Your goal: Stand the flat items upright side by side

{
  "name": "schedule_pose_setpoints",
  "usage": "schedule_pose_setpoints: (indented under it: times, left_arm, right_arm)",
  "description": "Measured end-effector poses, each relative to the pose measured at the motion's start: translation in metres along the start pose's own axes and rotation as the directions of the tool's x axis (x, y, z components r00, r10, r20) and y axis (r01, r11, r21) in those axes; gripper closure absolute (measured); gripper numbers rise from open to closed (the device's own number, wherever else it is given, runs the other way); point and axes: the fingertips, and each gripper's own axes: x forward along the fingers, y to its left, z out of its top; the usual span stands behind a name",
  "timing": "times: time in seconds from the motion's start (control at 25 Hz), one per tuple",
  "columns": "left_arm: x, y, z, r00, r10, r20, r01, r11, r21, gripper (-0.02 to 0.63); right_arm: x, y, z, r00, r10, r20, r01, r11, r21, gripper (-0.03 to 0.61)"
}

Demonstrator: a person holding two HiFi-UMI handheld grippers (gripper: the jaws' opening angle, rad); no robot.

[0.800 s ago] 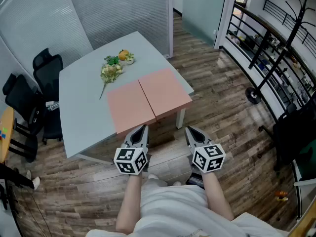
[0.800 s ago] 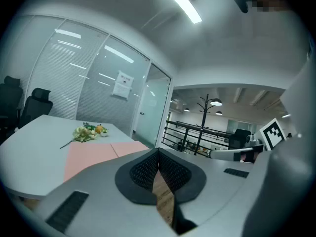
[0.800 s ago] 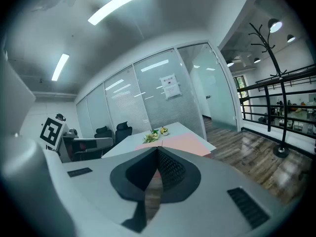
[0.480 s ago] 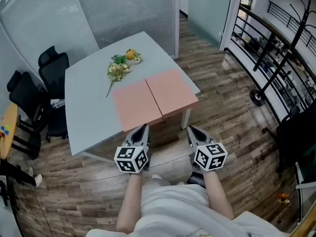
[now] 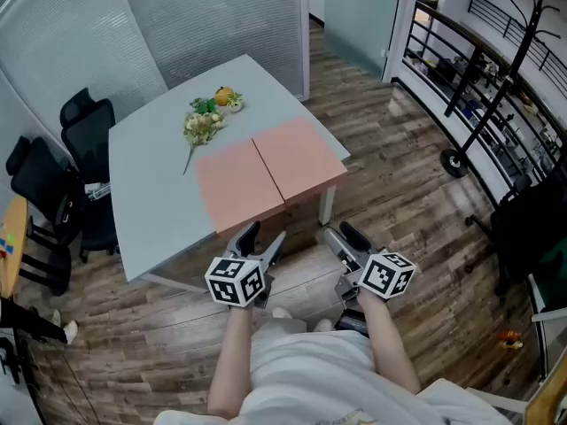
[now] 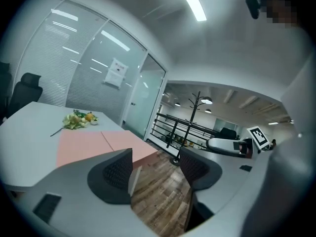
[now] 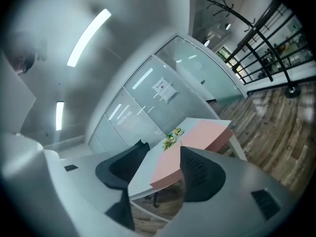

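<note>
Two pink boards [image 5: 237, 189] [image 5: 299, 156], seemingly flat; tongs [image 5: 263, 235] [image 5: 337, 232] apart.

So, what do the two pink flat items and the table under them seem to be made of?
The left pink item and the right pink item look like foam or painted board: matte, an even salmon colour, thick straight edges. Which of the two cannot be told. The table is probably laminate or painted board: its top is smooth, pale grey and plain.
</note>
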Motion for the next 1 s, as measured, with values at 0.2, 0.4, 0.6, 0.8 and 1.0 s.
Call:
schedule_pose_setpoints:
  times: [0.2, 0.4, 0.6, 0.8, 1.0]
  left_arm:
    - [0.004, -0.024, -0.014, 1.0, -0.021, -0.017, 0.021, 1.0, 0.015, 0.325]
    - [0.004, -0.036, -0.018, 0.999, -0.031, -0.024, 0.032, 0.999, 0.037, 0.324]
    - [0.024, -0.03, -0.018, 0.999, -0.025, -0.04, 0.026, 0.999, 0.023, 0.324]
    - [0.07, -0.008, -0.013, 0.997, -0.034, -0.074, 0.036, 0.999, 0.026, 0.324]
    - [0.14, 0.033, -0.002, 0.992, -0.037, -0.123, 0.038, 0.999, 0.007, 0.324]
  right_arm:
    - [-0.03, -0.018, -0.001, 0.998, -0.056, 0.02, 0.056, 0.998, 0.006, 0.301]
    - [-0.042, -0.03, 0.002, 0.996, -0.081, 0.038, 0.08, 0.996, 0.028, 0.301]
    - [-0.037, -0.049, 0.008, 0.994, -0.103, 0.036, 0.102, 0.994, 0.04, 0.301]
    - [-0.008, -0.087, 0.014, 0.99, -0.14, 0.011, 0.139, 0.989, 0.057, 0.298]
    - [0.037, -0.139, 0.024, 0.98, -0.195, -0.036, 0.197, 0.974, 0.107, 0.293]
